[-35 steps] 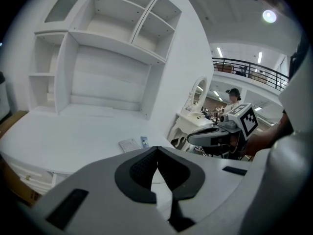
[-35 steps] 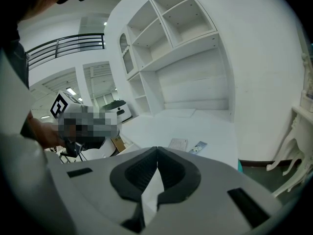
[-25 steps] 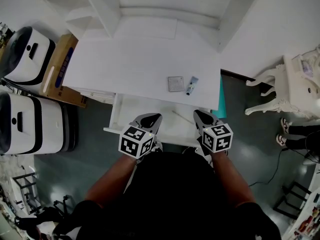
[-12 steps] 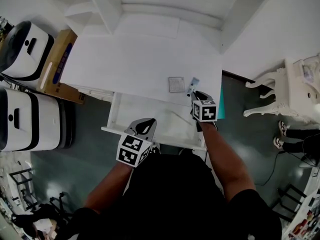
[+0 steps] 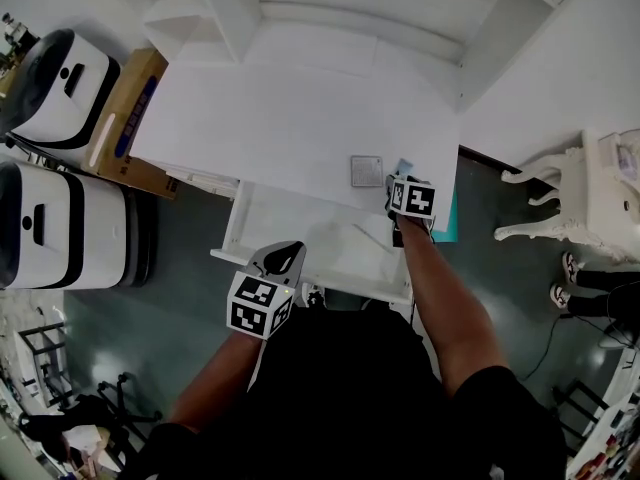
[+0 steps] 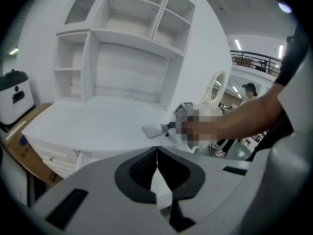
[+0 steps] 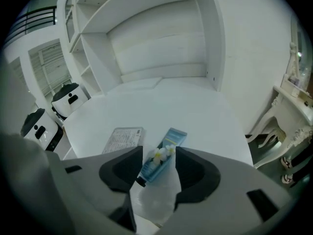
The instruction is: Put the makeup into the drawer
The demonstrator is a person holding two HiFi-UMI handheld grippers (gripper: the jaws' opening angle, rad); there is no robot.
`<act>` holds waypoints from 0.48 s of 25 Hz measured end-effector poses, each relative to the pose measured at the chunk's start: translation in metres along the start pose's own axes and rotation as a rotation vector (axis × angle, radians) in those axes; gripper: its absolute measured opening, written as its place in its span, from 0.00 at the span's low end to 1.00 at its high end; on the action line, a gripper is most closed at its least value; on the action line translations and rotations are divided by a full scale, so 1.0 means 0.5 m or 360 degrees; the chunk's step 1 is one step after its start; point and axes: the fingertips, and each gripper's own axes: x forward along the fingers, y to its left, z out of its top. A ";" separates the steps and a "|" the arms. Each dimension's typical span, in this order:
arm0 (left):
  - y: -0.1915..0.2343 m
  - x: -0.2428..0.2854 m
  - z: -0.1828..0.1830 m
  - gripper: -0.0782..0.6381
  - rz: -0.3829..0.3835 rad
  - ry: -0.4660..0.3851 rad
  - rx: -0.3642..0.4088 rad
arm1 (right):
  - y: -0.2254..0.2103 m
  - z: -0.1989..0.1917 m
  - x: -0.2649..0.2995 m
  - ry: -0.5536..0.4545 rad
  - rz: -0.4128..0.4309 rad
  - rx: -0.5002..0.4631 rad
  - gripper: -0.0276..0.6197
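Blue plastic makeup tube [image 7: 168,143] lies lengthwise between the jaws of our right claw [image 7: 159,152], just spread and not gripping it, cap nearest us; our left claw [image 6: 156,153] is pressed together.

You won't find any text you can read here: the print on the flat packet [image 7: 123,140] is too small, the blue strip on the cardboard box [image 5: 128,118] is blurred, and the tube [image 7: 164,153] shows only flowers.
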 end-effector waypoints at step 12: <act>0.006 -0.003 0.007 0.12 0.0002 -0.0021 0.0000 | -0.028 -0.026 0.016 0.0085 -0.0006 0.0206 0.26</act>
